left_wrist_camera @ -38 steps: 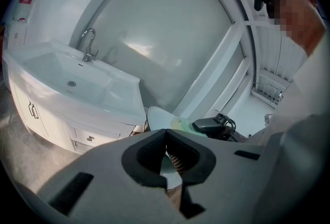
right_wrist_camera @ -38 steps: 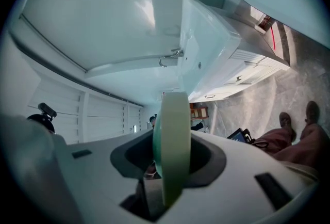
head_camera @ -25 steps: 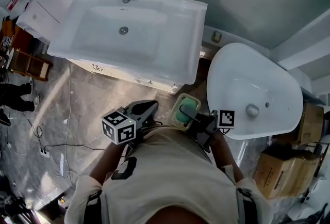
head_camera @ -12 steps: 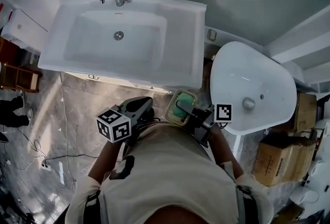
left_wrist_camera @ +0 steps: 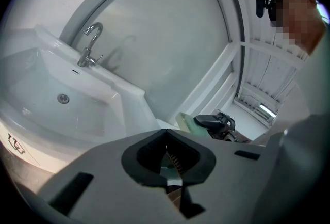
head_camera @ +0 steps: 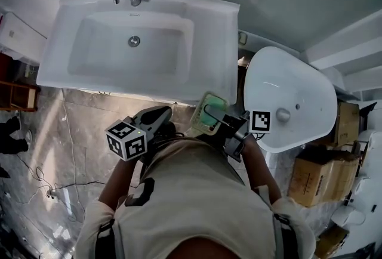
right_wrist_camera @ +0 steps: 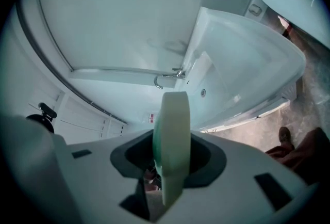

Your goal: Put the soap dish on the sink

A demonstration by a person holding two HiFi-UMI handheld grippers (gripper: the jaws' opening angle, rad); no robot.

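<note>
Overhead, head view: right gripper (head_camera: 216,117) clamps pale green soap dish (head_camera: 206,122), held just before front right corner of white sink (head_camera: 210,55), not on it; left gripper (head_camera: 158,116) alongside, near sink's front edge. Left gripper view: jaws closed together, nothing between; sink and tap (left_wrist_camera: 88,45) ahead at left, soap dish at right. Right gripper view: jaws pinch soap dish on edge, upright between them; sink and tap beyond
</note>
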